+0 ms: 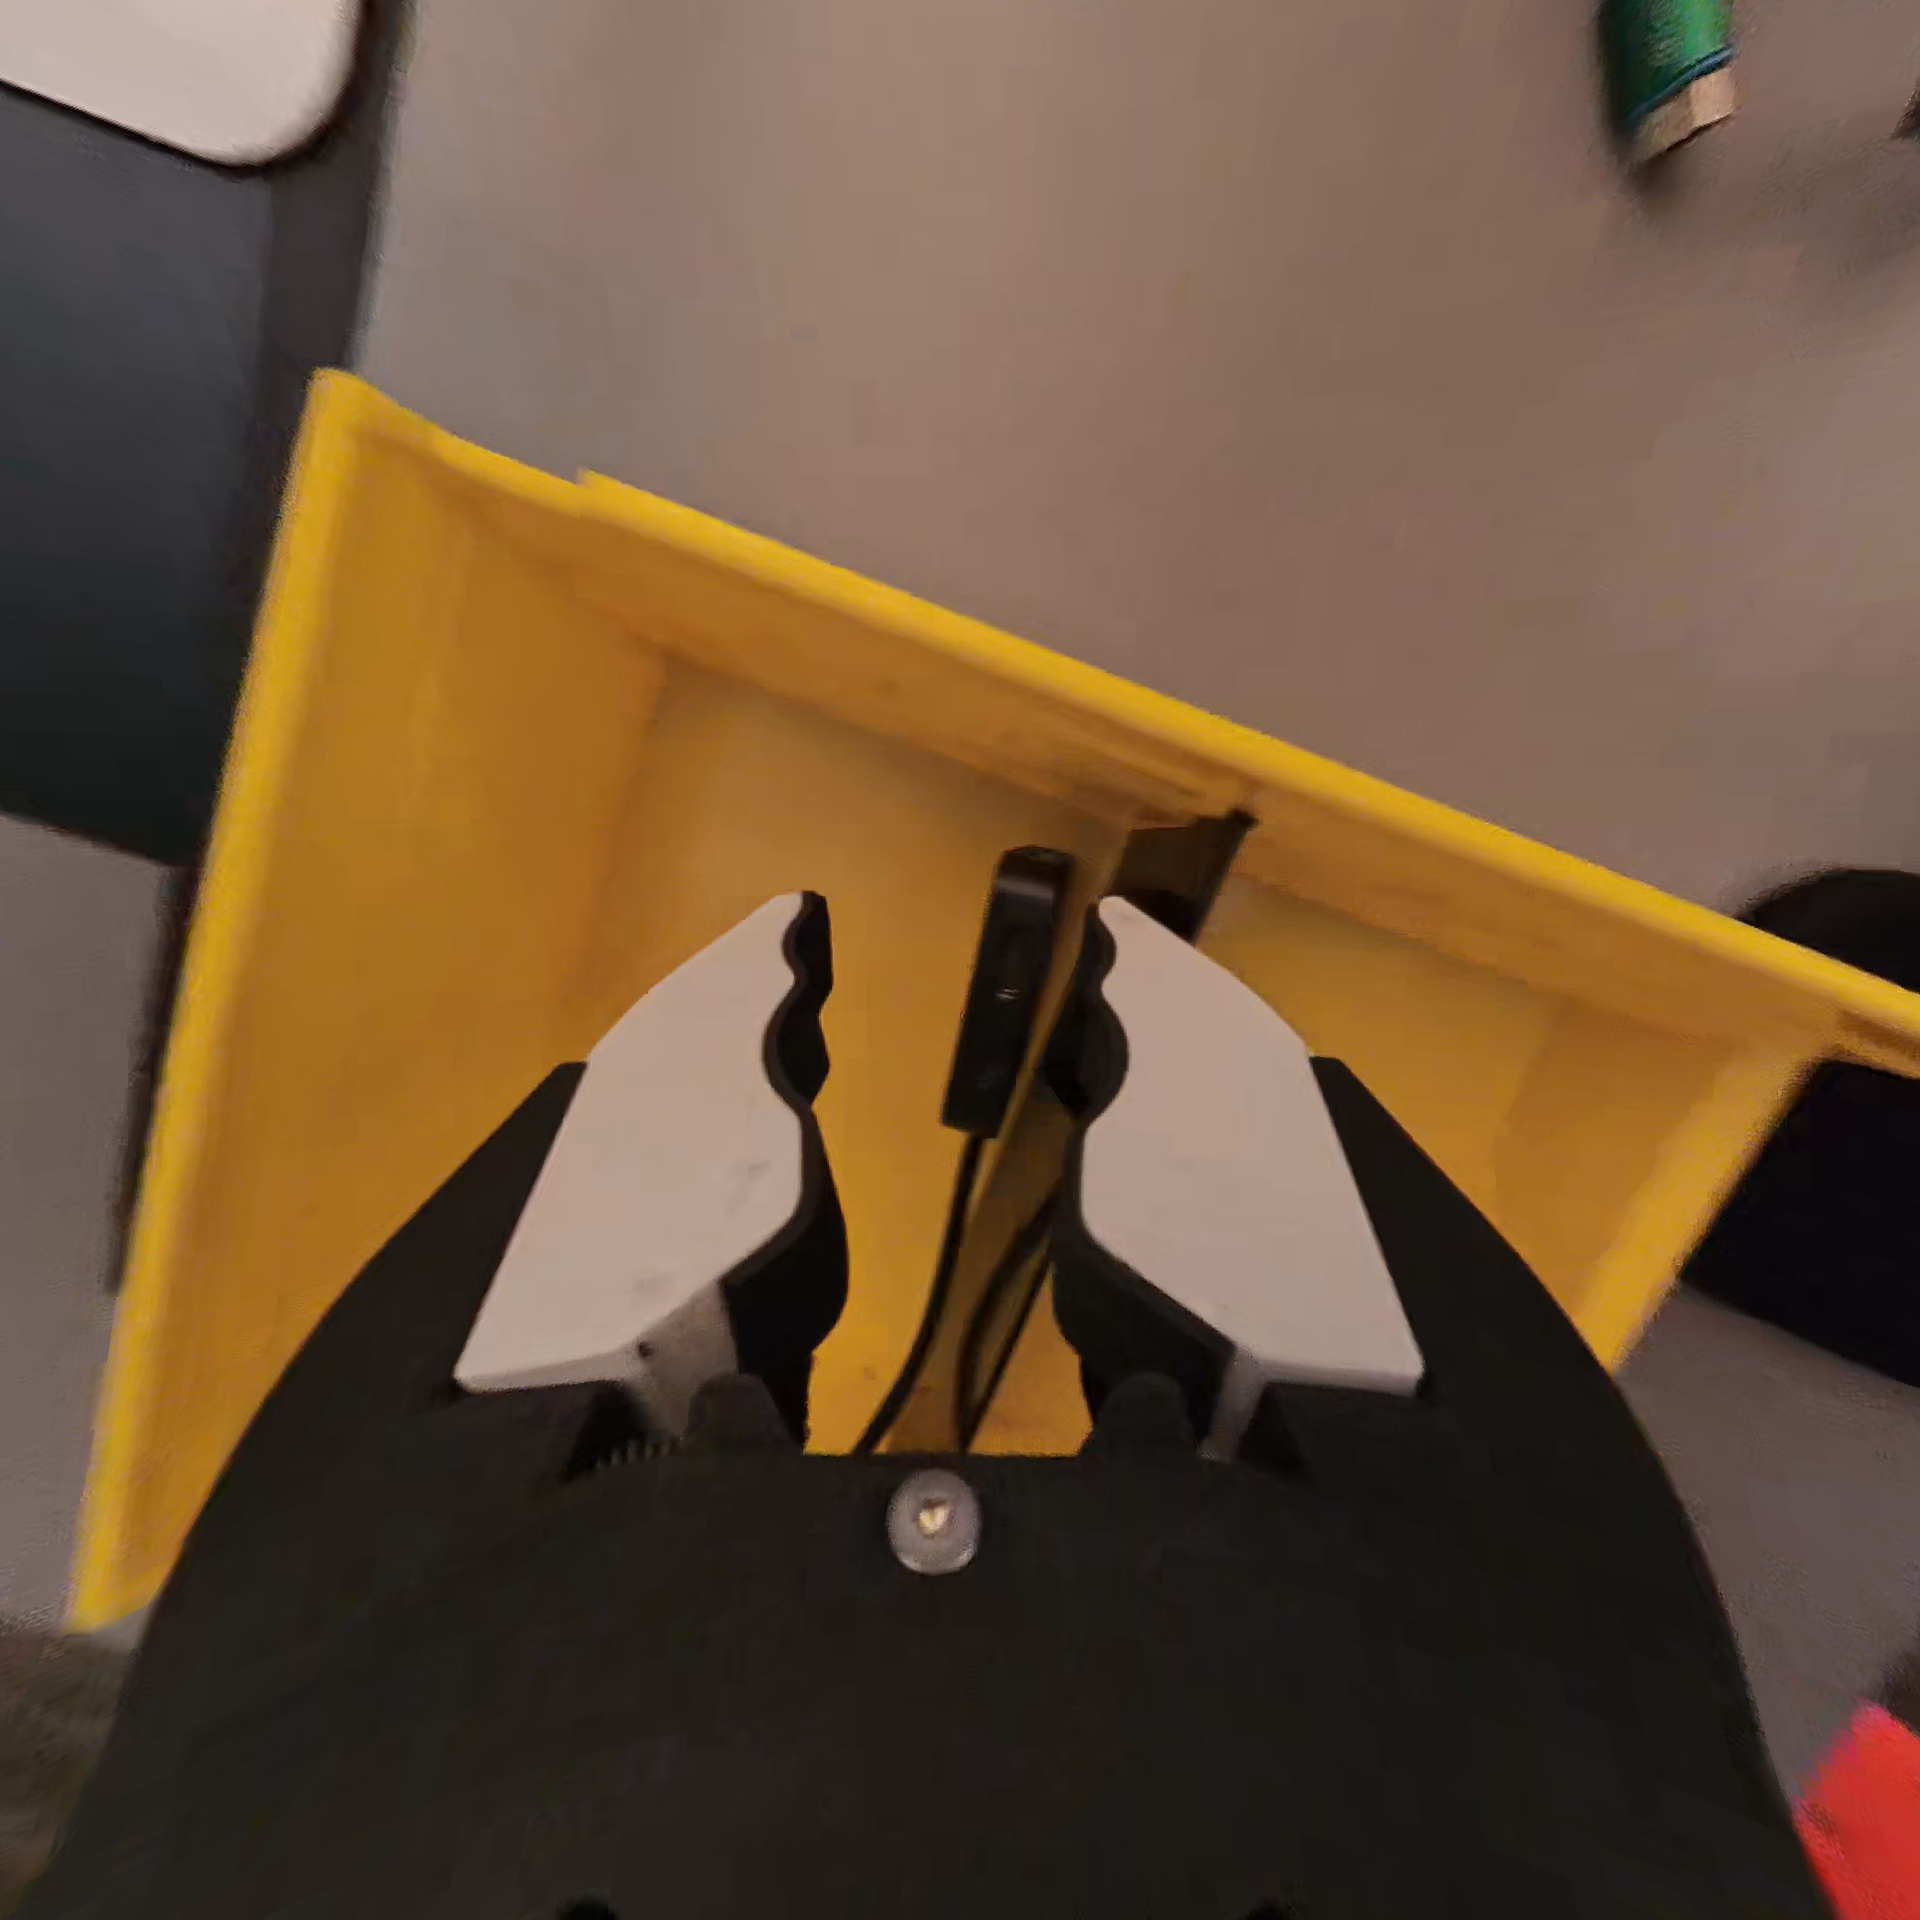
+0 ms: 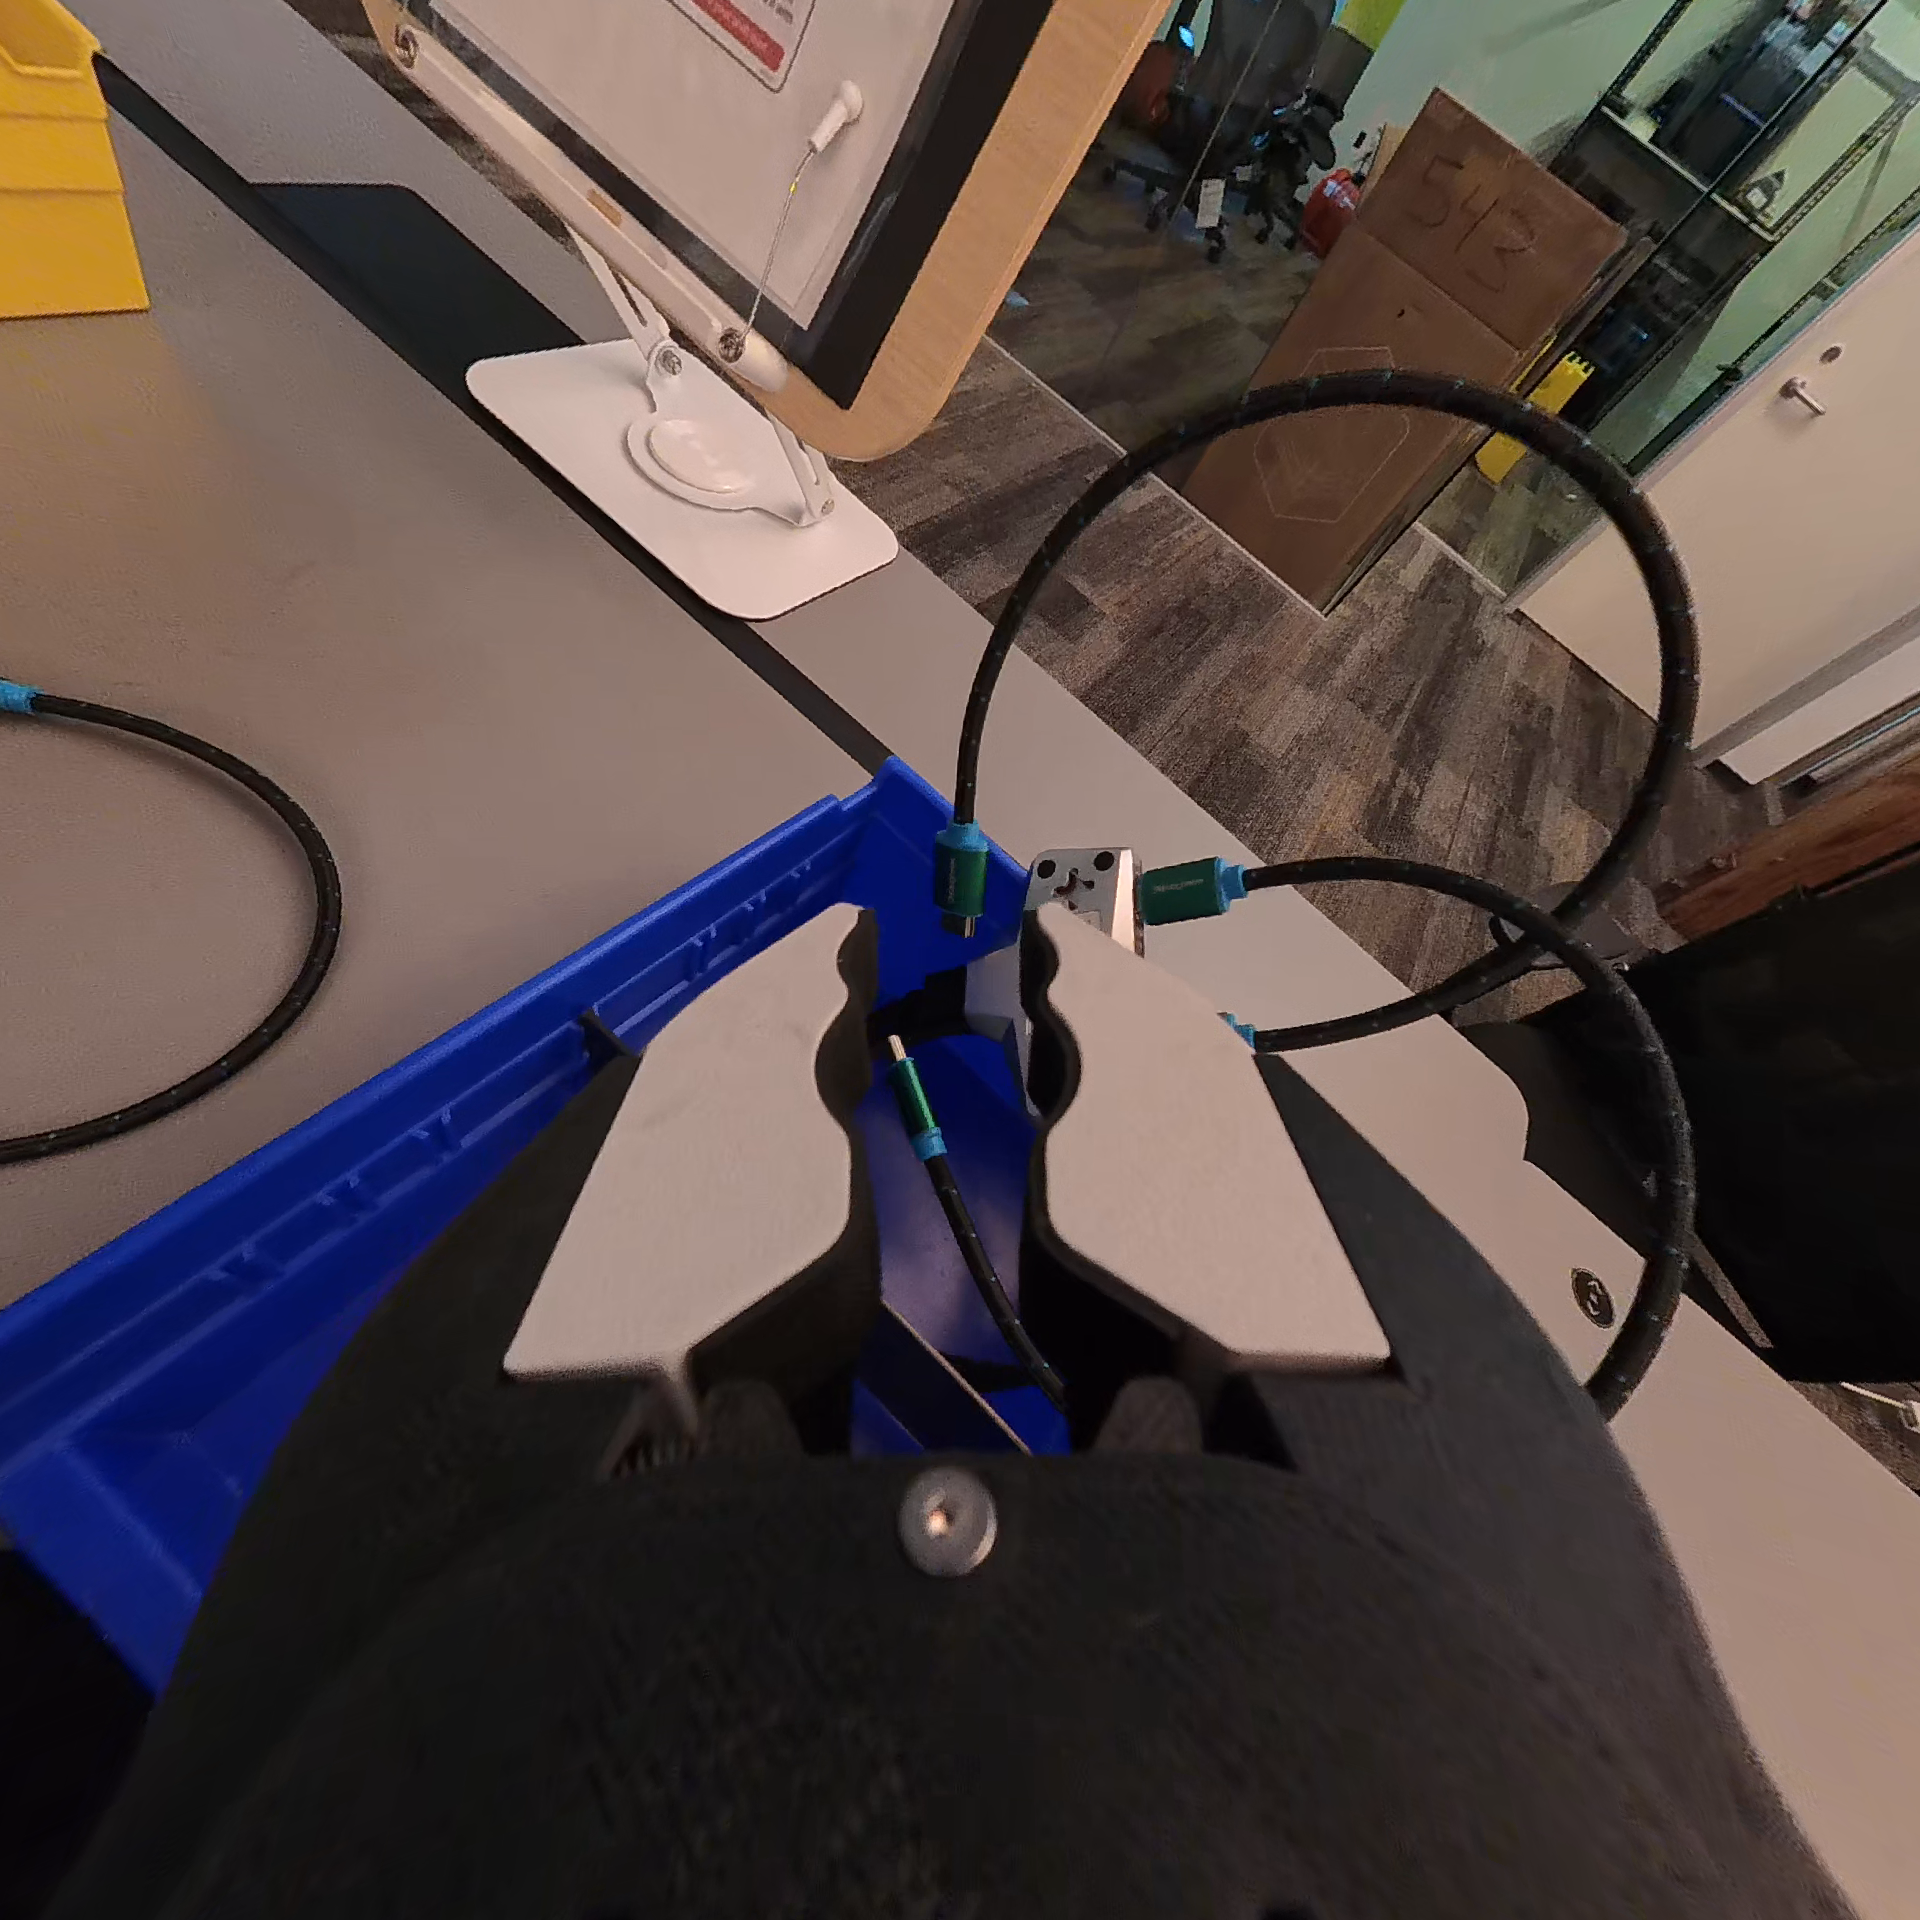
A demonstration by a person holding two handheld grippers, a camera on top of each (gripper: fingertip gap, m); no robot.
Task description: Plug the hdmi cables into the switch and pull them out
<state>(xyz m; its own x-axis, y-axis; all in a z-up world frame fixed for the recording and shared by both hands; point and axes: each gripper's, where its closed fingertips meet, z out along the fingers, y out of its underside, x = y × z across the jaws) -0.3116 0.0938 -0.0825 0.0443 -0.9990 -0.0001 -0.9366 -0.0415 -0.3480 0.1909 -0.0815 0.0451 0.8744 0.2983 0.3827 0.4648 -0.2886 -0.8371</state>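
In the right wrist view my right gripper [image 2: 948, 925] is open over a blue bin [image 2: 436, 1132]. A silver switch [image 2: 1086, 883] stands at the bin's far corner, partly hidden behind my right fingertip. One green-ended HDMI plug [image 2: 1184, 888] is in its right side. A second green plug [image 2: 956, 868] hangs at the bin's rim, and a third [image 2: 912, 1101] lies inside the bin. In the left wrist view my left gripper [image 1: 956, 914] is open over a yellow bin [image 1: 436, 831]. A small black plug on a thin cable [image 1: 1003, 987] lies between its fingers, close to the right one.
A black braided cable [image 2: 1621, 582] loops high over the table edge, and another cable [image 2: 301, 862] lies on the grey table at left. A white stand base [image 2: 665, 468] holding a board stands behind. A green plug [image 1: 1668, 78] lies beyond the yellow bin.
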